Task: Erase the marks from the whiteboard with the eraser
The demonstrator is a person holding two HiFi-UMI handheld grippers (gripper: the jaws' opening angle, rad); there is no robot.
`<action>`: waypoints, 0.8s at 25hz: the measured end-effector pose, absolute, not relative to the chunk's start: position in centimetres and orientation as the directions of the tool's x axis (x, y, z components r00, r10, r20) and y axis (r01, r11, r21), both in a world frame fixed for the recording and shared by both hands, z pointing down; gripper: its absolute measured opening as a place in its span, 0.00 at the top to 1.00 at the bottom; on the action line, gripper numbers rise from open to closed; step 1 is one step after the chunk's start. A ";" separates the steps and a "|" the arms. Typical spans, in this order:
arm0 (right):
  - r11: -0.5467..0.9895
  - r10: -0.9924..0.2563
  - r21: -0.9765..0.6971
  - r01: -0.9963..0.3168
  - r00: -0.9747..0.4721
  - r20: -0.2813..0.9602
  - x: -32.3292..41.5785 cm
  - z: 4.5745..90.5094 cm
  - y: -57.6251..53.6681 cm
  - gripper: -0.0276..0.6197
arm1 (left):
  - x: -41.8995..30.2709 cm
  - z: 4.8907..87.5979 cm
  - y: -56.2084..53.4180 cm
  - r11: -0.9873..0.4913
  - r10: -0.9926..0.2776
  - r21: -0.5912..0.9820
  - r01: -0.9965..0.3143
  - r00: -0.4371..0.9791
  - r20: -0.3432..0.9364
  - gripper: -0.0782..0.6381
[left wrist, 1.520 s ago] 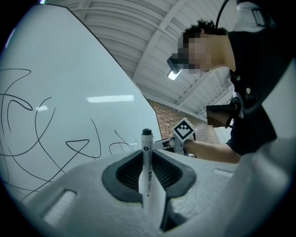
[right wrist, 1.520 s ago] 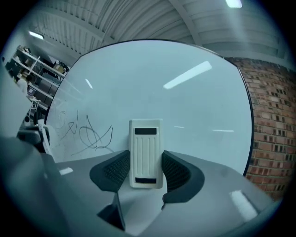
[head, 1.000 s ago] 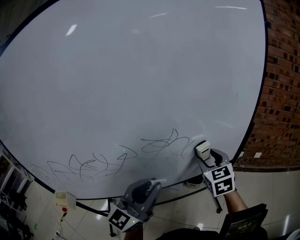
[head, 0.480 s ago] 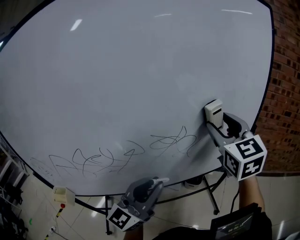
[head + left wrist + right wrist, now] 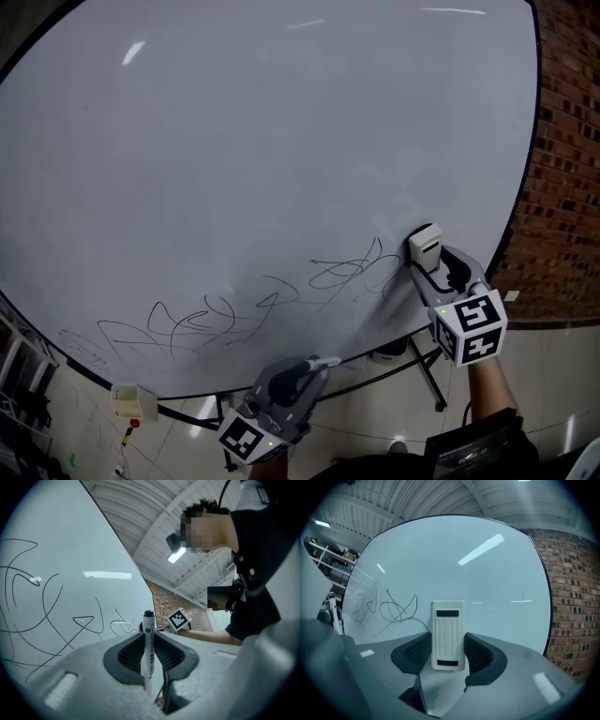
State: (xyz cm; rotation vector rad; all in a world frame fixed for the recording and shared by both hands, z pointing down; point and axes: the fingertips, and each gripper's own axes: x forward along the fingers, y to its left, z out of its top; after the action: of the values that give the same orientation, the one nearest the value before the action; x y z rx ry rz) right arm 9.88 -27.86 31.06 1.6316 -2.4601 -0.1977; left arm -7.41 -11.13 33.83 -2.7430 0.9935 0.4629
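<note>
The right gripper (image 5: 447, 648), clenched on the white ribbed plastic eraser (image 5: 448, 632), has come back down from its higher spot of half a second ago. It now sets the eraser at the large white whiteboard (image 5: 281, 141), just right of the thin black scribbled marks (image 5: 345, 274), which look unwiped, so erasing seems about to begin. The board's black frame edge (image 5: 518, 197) is near on the right and open board lies leftward. The left gripper (image 5: 149, 654), clamped on a white black-capped marker (image 5: 148, 641), hangs below the lower rim.
</note>
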 end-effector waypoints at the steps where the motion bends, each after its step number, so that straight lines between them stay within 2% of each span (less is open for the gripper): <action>1: 0.392 -0.920 0.197 -0.899 -0.380 0.096 9.8 32.4 -28.0 0.61 | -7.6 34.0 -11.1 -0.763 -0.586 -0.062 -0.643 0.730 -0.350 0.80; 11: 0.425 -0.891 0.124 -0.897 -0.391 0.229 10.1 43.2 -27.9 0.61 | -6.9 35.0 -10.5 -0.788 -0.569 -0.042 -0.614 0.753 -0.331 0.80; 20: 0.496 -0.842 0.083 -0.864 -0.456 0.287 10.2 48.1 -27.7 0.61 | -4.6 33.1 -11.5 -0.755 -0.595 -0.091 -0.649 0.736 -0.322 0.80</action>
State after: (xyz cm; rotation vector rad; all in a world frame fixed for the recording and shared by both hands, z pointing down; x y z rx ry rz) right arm 10.23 -27.69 48.13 1.4404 -2.4538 0.1068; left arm -4.62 -11.54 33.12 -2.7405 0.9929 0.4086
